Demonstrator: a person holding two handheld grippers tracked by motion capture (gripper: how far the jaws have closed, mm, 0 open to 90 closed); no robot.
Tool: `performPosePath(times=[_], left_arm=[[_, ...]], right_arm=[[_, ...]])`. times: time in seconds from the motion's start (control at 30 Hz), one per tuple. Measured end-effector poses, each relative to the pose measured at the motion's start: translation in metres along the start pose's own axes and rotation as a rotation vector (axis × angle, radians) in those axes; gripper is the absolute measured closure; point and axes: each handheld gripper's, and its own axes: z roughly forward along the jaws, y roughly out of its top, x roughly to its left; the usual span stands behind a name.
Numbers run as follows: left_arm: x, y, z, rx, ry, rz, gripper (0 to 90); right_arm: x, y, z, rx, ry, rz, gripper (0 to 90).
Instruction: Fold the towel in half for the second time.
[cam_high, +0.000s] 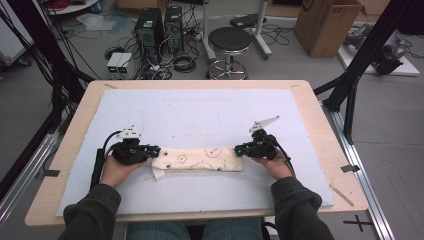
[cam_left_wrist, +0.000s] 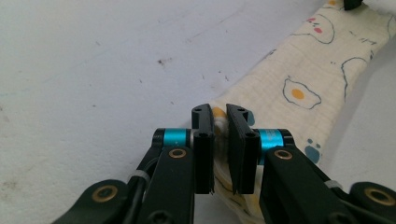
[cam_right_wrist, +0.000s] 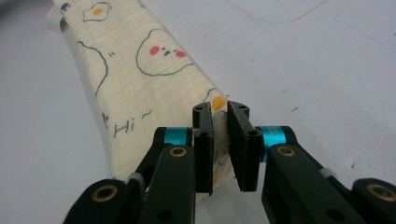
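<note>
Folded cream cloth (cam_high: 197, 159) with egg prints, lying lengthwise on the white-padded desk (cam_high: 200, 115) near its front edge; left claw (cam_high: 156, 150) clenched on the cloth's left end; right claw (cam_high: 239, 149) clenched on its right end; both hands rest on the pad.

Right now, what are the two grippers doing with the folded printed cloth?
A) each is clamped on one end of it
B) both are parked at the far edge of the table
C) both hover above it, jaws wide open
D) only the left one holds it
A: the left gripper has its jaws closed on one end of the cloth, and the right gripper pinches the opposite end, with the cloth lying flat on the white mat.
</note>
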Motion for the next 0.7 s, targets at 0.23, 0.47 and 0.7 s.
performPosePath(times=[0.23, 0.47, 0.7], left_arm=[[-0.001, 0.002, -0.004, -0.02, 0.007, 0.002, 81.3], [0.0, 0.009, -0.008, -0.04, 0.015, -0.006, 81.4], [0.006, 0.021, -0.009, -0.051, 0.025, -0.011, 81.5]], right_arm=[[0.008, 0.007, -0.007, -0.012, -0.005, -0.02, 81.1], [0.009, 0.019, -0.012, -0.02, -0.02, -0.047, 81.2], [0.004, 0.026, -0.014, -0.025, -0.039, -0.038, 81.3]])
